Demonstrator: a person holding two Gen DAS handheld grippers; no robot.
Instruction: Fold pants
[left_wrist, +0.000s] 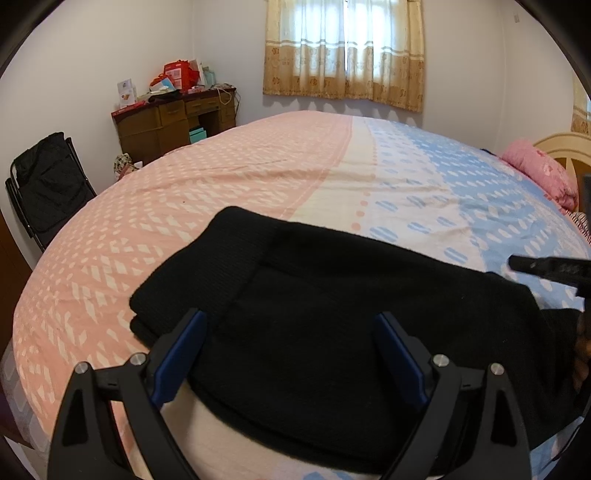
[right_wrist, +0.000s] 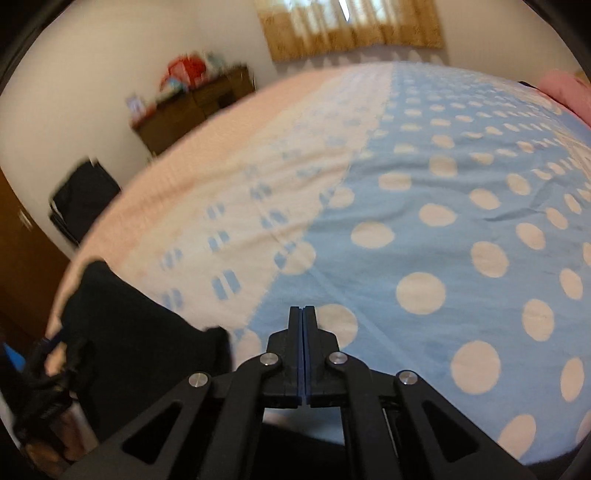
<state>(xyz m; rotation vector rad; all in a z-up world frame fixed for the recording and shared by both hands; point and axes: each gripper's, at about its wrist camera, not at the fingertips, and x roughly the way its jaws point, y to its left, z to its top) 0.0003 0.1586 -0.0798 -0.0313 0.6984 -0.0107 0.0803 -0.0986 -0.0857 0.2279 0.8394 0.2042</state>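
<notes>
The black pants (left_wrist: 332, 332) lie folded into a thick rectangular stack on the bed near its front edge. My left gripper (left_wrist: 291, 315) hovers just over the near side of the stack, open, its blue-padded fingers (left_wrist: 184, 350) spread wide with only cloth below them. In the right wrist view my right gripper (right_wrist: 303, 308) is shut, pads together with nothing between them, above the blue dotted sheet to the right of the pants (right_wrist: 140, 332). Its tip also shows at the right edge of the left wrist view as the right gripper (left_wrist: 517, 263), beside the stack's right end.
The bed (left_wrist: 258, 166) has a pink, cream and blue patterned sheet. A pink pillow (left_wrist: 543, 173) lies by the headboard at far right. A cluttered wooden desk (left_wrist: 173, 122) and a black folding chair (left_wrist: 48, 184) stand by the far left wall, under a curtained window (left_wrist: 343, 55).
</notes>
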